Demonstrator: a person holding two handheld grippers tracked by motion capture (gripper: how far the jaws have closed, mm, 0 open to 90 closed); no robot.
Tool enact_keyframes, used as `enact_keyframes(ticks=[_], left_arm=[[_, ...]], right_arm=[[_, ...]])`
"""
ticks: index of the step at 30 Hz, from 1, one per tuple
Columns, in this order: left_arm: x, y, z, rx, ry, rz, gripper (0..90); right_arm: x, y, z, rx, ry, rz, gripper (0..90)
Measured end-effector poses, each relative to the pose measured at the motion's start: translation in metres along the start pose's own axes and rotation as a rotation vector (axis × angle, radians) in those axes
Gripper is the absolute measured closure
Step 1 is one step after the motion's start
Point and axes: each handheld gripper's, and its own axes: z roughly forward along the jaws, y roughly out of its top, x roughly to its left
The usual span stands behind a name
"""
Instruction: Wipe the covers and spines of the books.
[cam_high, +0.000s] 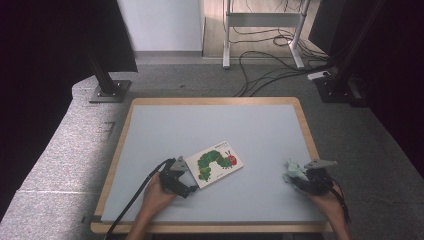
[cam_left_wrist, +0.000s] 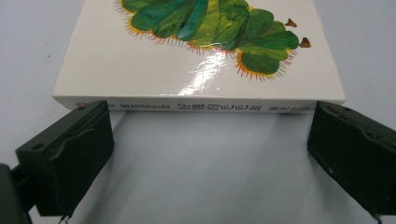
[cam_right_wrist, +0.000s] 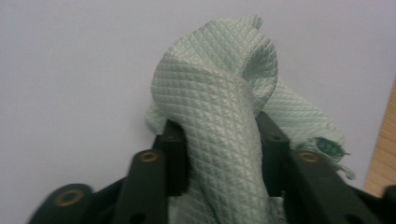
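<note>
A white picture book (cam_high: 218, 163) with a green caterpillar on its cover lies flat near the middle of the table. My left gripper (cam_high: 186, 176) sits at the book's near-left edge, open; in the left gripper view its two black jaws stand wide apart just short of the book's spine (cam_left_wrist: 205, 106), with bare table between them. My right gripper (cam_high: 299, 176) is at the table's right side, shut on a pale green quilted cloth (cam_high: 293, 171). In the right gripper view the cloth (cam_right_wrist: 219, 116) bunches up between the two jaws, which press it from both sides.
The grey table top (cam_high: 215, 125) has a wooden rim (cam_high: 306, 125) close to the right gripper. Beyond the table are dark stand bases (cam_high: 107, 90), a white frame's legs and black cables (cam_high: 270, 70) on the floor.
</note>
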Motion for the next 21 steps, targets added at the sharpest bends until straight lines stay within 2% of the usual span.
enact_keyframes(ticks=[2, 6, 15, 21], left_arm=[[0.0, 0.0, 0.0, 0.001, 0.001, -0.003, 0.5], [-0.002, 0.0, -0.001, 0.001, 0.01, -0.013, 1.0], [-0.002, 0.0, -0.001, 0.004, 0.018, -0.019, 0.2], [-0.001, -0.004, -0.005, 0.008, 0.029, -0.031, 0.0]], right_arm=[[0.001, 0.001, 0.0, 0.006, -0.006, -0.002, 68.5], [0.006, 0.006, -0.001, 0.01, -0.027, -0.028, 69.9], [0.024, 0.036, -0.006, -0.067, 0.034, -0.059, 70.9], [0.037, 0.055, -0.002, -0.088, 0.069, -0.088, 70.9]])
